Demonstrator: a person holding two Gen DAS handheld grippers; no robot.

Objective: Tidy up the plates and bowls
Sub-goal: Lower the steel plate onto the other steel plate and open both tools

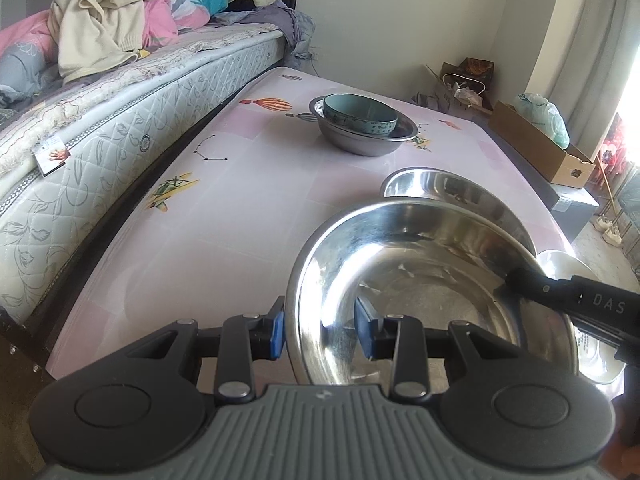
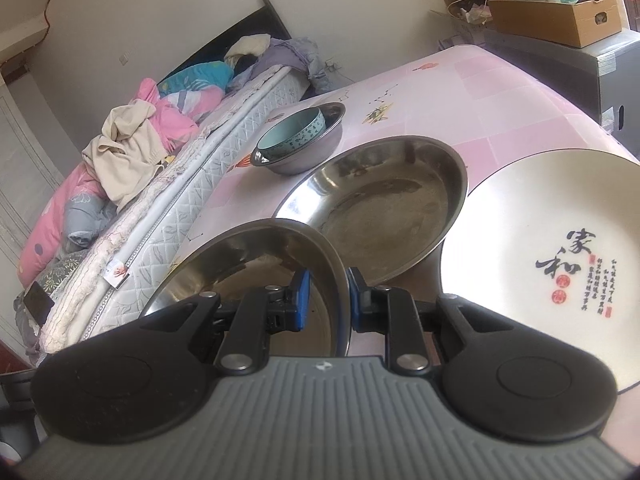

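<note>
Gripper on the left hand pinches the near rim of a steel bowl, one blue pad outside the wall and one inside. Its own view also shows the right gripper reaching in from the right edge and biting the far right rim of that same bowl, so both grip one dish.

From the right wrist, the right gripper has its blue pads drawn close on the thin rim of the steel bowl, which sits low and left of its fingers; the left gripper does not show here.

Just beyond the held bowl lies a second steel bowl, shallow and wide; the right view shows its whole inside, while the left view shows only its far part.

Right of the right gripper, a white plate with black and red calligraphy fills the view; the left wrist catches only a pale sliver of it behind the right gripper.

Farther ahead on the pink patterned counter, a teal bowl sits nested in a grey metal basin.

Left of the counter runs a bed heaped with clothes. Ahead and right stands a cardboard box.
</note>
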